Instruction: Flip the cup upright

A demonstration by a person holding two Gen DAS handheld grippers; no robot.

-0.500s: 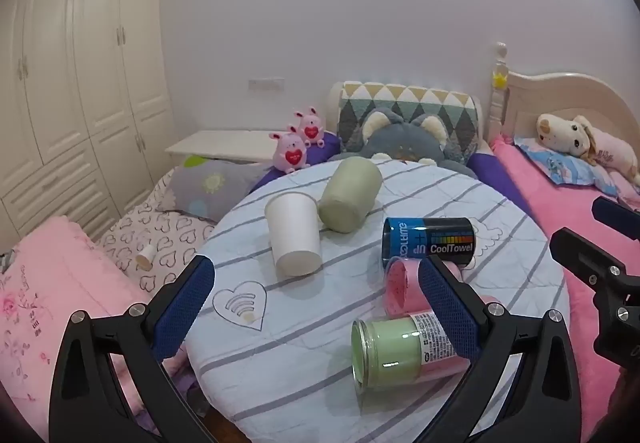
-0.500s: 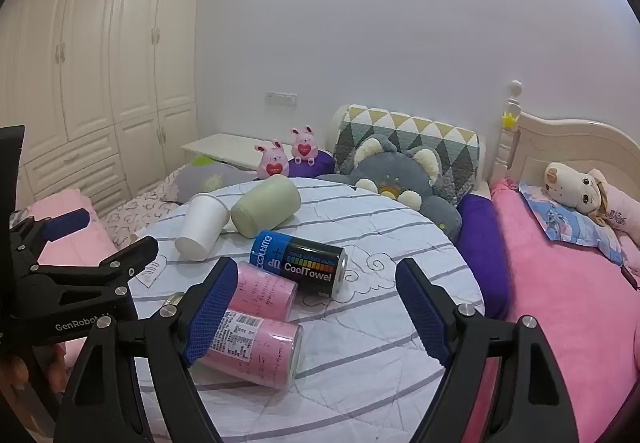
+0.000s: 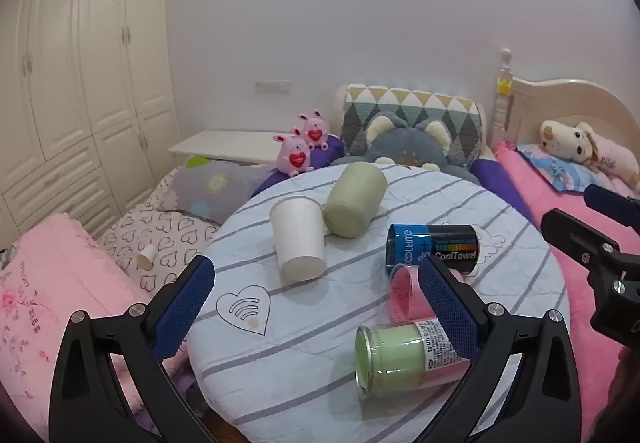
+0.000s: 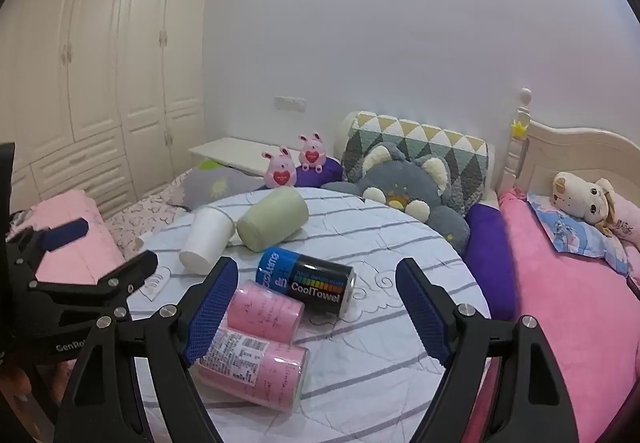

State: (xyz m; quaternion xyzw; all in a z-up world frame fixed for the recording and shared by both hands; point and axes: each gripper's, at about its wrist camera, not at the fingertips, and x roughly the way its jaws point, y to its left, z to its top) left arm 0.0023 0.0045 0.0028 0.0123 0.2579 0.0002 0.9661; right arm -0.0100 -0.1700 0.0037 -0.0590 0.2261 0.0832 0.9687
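Lying on its side near the middle of the frame, the white cup needed a soft squeeze from the wide-apart, empty left tool, then a slow tip up.

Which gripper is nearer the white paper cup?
Left. The left gripper hangs open just before the white paper cup; the right gripper, also open, sits farther off to its right.

Both wrist views above shared table
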